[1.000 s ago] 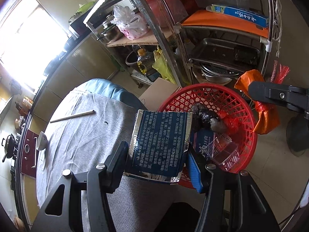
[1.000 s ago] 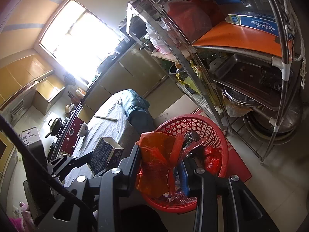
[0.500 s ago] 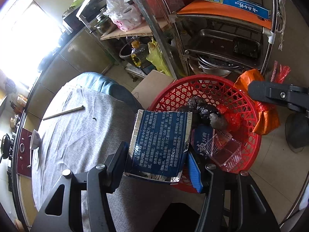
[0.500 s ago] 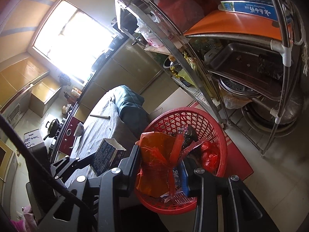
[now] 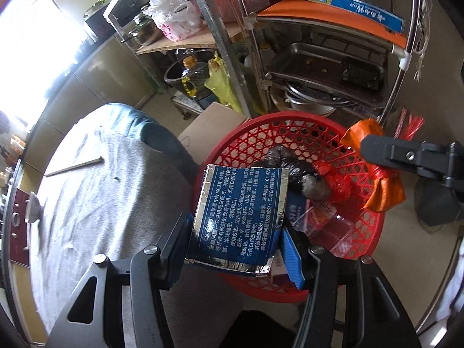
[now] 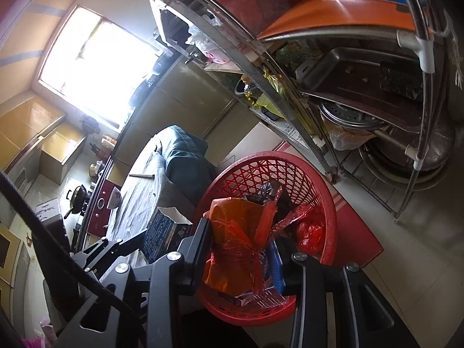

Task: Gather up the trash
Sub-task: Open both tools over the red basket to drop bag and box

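My left gripper (image 5: 235, 237) is shut on a blue carton (image 5: 240, 211) with white print and a silver torn edge, held over the near rim of the red basket (image 5: 295, 133). My right gripper (image 6: 243, 249) is shut on an orange and red plastic bag (image 6: 232, 246), held above the red basket (image 6: 290, 171). The bag also shows in the left wrist view (image 5: 382, 182), over the basket's right rim. The blue carton shows in the right wrist view (image 6: 162, 232), left of the basket. The basket holds a black bag (image 5: 287, 162), red plastic and a clear tray.
A round table with a grey cloth (image 5: 101, 197) stands left of the basket, with a chopstick (image 5: 75, 168) and a small bowl (image 5: 32, 206) on it. A metal shelf rack (image 5: 319, 66) with pans, bottles and bags stands right behind the basket. A cardboard sheet (image 5: 208, 121) leans beside it.
Both grippers have moved closer to the basket with their loads. The carton now hangs over the basket's near rim and the bag sits lower over the basket.
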Motion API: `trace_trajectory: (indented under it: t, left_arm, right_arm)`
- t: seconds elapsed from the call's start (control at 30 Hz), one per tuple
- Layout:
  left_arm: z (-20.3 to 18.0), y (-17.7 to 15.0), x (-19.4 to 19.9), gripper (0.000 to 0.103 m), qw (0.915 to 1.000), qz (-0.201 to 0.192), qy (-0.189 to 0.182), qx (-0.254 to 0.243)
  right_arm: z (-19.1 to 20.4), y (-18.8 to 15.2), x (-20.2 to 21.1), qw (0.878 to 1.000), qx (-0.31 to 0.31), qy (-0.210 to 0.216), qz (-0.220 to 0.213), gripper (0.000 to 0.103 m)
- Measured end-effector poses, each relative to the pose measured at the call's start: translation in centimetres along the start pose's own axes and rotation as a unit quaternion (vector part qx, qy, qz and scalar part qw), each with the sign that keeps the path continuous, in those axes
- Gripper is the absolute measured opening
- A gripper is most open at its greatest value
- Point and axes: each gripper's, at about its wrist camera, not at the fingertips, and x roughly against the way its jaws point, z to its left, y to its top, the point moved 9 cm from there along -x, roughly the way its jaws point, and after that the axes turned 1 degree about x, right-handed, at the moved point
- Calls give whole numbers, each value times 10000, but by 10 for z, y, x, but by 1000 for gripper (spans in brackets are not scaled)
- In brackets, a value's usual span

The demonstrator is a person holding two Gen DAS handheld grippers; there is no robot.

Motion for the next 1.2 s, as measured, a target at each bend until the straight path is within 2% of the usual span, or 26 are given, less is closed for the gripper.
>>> trace_trajectory:
  t: [0.17,0.33,0.37,0.4,0.43,0.6,0.87,1.2]
  left_arm:
    - [-4,4,-3,60,9986,-54,-484,224]
    - [-6,2,-5,61,9978,-12,-608,251]
    - [-6,1,-4,61,9978,-3,-612,240]
    - [-6,0,-4,61,9978,9,-621,225]
    - [-6,-1,-4,62,9978,15,-627,221]
    - [2,-9,2,62,9977,24,-625,273]
    - [33,-22,32,62,9981,-172,-283,518]
    - [89,-45,87,62,9931,-604,435,903]
  right_arm:
    - [-8,0,-4,9998,-199,5,36,39]
    - [-10,0,-7,9995,-301,-6,96,40]
    - [-10,-1,-8,9993,-346,-21,147,46]
    - [-11,-1,-9,9991,-393,-34,168,57]
    - [-11,0,-9,9989,-431,-40,169,60]
    - [-6,0,-8,9993,-336,-104,115,60]
    - [16,-3,-6,9998,-115,-102,86,60]
    - [73,-17,-1,9989,464,-64,48,60]
